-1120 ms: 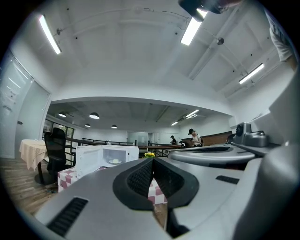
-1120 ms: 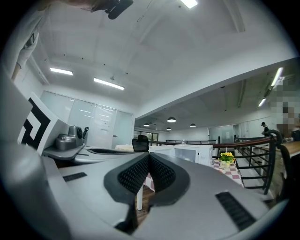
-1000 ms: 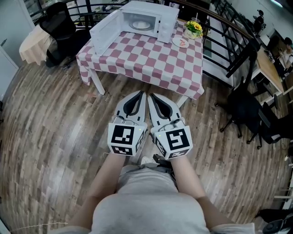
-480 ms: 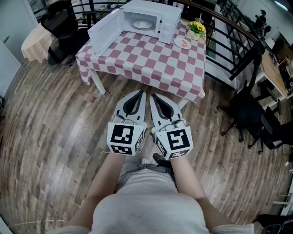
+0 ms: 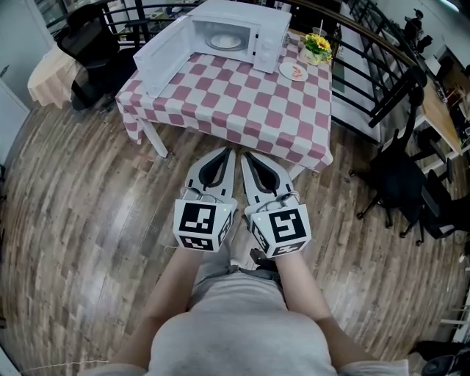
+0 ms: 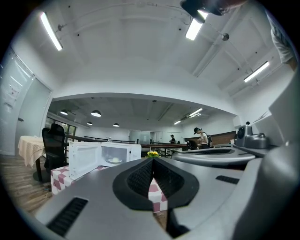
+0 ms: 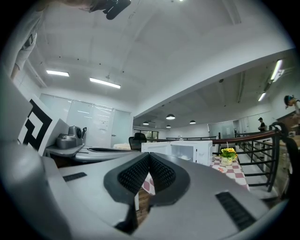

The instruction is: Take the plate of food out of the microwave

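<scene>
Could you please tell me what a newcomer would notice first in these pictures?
The left gripper and right gripper sit side by side at the centre of the head view, both shut and empty. Beyond them, a white microwave stands with its door open at the far end of a pink-checked table, a plate of food inside.

No lettering, brand or number is legible; the left cube [image 5: 203, 224] and right cube [image 5: 283, 226] carry only square markers.
</scene>
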{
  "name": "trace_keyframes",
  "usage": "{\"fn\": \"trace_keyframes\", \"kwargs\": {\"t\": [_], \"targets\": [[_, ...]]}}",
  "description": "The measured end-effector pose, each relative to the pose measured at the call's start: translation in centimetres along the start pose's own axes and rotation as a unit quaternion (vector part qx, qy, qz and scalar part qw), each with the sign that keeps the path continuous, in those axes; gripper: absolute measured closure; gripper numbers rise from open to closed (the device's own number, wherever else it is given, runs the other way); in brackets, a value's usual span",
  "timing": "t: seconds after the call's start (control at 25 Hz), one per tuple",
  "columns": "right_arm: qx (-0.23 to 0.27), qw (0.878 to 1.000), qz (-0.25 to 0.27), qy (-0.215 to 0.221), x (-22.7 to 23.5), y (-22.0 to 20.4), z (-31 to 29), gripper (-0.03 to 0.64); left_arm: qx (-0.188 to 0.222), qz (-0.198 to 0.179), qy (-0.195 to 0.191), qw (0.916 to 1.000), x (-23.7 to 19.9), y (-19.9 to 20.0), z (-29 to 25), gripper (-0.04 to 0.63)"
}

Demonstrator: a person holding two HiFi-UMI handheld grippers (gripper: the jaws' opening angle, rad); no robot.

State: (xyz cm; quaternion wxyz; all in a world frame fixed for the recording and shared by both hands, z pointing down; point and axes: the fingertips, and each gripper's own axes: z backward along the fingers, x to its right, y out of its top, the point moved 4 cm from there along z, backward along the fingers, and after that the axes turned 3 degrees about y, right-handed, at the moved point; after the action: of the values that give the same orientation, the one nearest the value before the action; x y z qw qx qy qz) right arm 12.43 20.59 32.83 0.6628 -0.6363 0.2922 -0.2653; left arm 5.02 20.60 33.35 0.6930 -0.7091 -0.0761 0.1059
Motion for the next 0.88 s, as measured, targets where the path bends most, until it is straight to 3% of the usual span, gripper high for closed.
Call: {"fn": "trace_keyframes", "kwargs": {"t": [0.88], "targets": [[-0.021, 1.000, 0.008, -0.008, 6.7, -1.8, -15.0, 0.591, -0.005, 0.015, -0.016, 0.9998, -10.0, -0.1, -14.3, 0.594]]}}
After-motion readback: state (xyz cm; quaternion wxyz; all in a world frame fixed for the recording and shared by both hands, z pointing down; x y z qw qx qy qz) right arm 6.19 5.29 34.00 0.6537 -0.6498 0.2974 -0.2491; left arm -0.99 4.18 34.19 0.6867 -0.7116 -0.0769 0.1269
